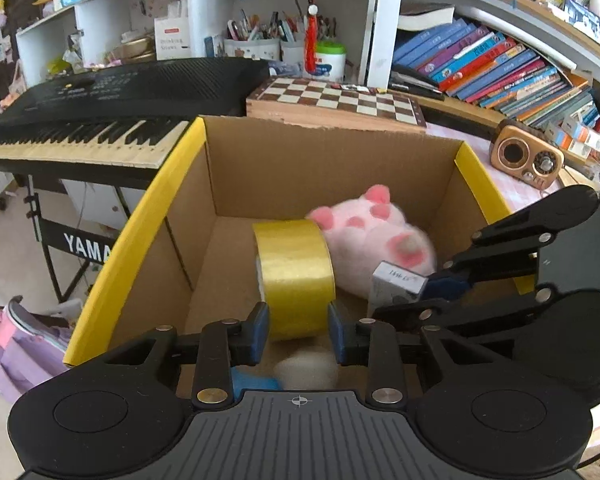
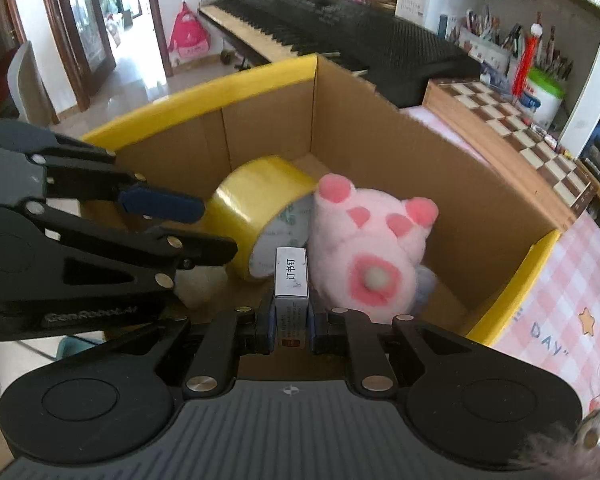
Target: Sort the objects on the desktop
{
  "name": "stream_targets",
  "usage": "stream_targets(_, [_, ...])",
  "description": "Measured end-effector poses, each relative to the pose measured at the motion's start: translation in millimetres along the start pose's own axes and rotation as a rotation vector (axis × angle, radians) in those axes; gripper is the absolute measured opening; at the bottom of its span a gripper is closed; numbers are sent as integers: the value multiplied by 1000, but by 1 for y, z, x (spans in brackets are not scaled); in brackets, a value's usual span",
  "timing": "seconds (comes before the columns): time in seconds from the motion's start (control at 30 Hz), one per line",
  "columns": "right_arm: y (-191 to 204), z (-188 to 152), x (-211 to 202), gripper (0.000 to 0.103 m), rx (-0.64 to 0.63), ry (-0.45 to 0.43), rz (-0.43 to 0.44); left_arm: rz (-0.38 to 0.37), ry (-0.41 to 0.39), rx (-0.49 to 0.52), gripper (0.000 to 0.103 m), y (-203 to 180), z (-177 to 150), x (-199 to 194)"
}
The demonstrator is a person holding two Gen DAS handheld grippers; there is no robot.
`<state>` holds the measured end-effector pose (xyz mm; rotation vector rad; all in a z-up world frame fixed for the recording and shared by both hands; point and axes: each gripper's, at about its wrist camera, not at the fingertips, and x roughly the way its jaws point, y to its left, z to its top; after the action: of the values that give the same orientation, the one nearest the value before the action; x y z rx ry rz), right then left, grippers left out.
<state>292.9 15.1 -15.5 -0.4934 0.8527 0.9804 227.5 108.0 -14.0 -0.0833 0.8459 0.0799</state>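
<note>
An open cardboard box point(image 1: 300, 160) with yellow-edged flaps holds a pink plush paw point(image 1: 372, 240). My left gripper point(image 1: 298, 332) is shut on a yellow tape roll point(image 1: 294, 268), a blue pad pressing each flat side, and holds it low inside the box next to the plush. From the right wrist, the tape roll point(image 2: 256, 204) leans against the plush paw point(image 2: 364, 248), with the left gripper point(image 2: 212, 228) at its left. My right gripper point(image 2: 291, 332) is shut on a small grey-and-white staple box point(image 2: 291, 276) over the cardboard box point(image 2: 400, 152). The right gripper point(image 1: 424, 296) and staple box point(image 1: 396, 284) also show beside the tape.
A black keyboard point(image 1: 100, 120) stands behind the box on the left, a wooden chessboard point(image 1: 340, 100) behind its back wall. A small retro radio point(image 1: 528, 160) and leaning books point(image 1: 500, 68) are at the right. A pink checked cloth point(image 2: 560, 300) covers the desk.
</note>
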Motion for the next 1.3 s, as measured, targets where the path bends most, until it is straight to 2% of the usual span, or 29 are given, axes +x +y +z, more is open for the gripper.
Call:
stream_targets(0.3, [-1,1,4,14,-25,50,46,1,16,2,28,-2,1,8])
stream_targets(0.47, [-3,1,2,16,-19,31,40,45,6,-2,36,-2,0,5])
stream_targets(0.6, [-2,-2,-9,24,-4,-21,10,64,-31,-15,46,-2,0,-7])
stream_targets(0.73, [-6,-7,-31,28,56,-96,0,77,-94,-46,67,0,2,-24])
stream_targets(0.83, [-11,-12,-47,38,113,-143,-43,88,-142,-46,72,-2,3,-37])
stream_targets(1.03, [-21,-25,-82,38,243,-248,-130,97,-212,-28,83,-8,-3,-60])
stream_targets(1.3, [-17,-49,-114,43,359,-349,-281,136,-276,-41,87,-8,-19,-79])
